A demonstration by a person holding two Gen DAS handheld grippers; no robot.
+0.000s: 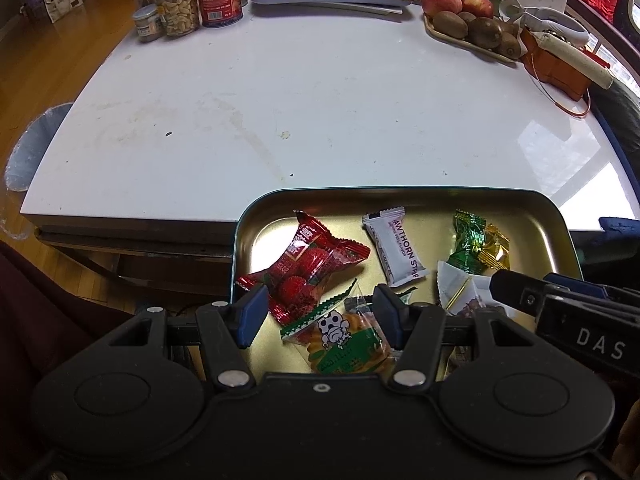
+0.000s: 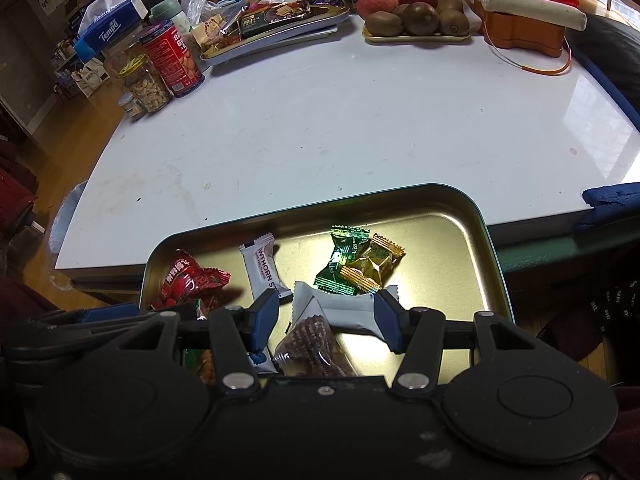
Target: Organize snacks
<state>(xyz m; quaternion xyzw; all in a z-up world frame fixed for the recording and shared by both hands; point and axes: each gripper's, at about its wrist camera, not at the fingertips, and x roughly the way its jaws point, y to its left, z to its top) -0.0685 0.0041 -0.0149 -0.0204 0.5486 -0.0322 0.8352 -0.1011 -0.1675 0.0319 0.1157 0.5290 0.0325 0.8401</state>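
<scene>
Where the glossy white surface (image 1: 320,92) filled the middle of each frame, wooden floor (image 1: 36,64) showed at the left and jars and fruit crowded the top. At the bottom sat a shallow, round-cornered gold metal tin (image 1: 404,196) of crinkly foil and plastic snacks (image 1: 312,268). The left gripper (image 1: 320,314) had its jaws apart over a clear green-edged packet (image 1: 344,340); the right gripper (image 2: 326,320) had its jaws apart around a white-ended packet (image 2: 320,320).

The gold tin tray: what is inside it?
The gold tin tray holds a red strawberry packet, white hawthorn bar, green candy, gold candy and more wrapped snacks; both grippers cover its near part.
</scene>
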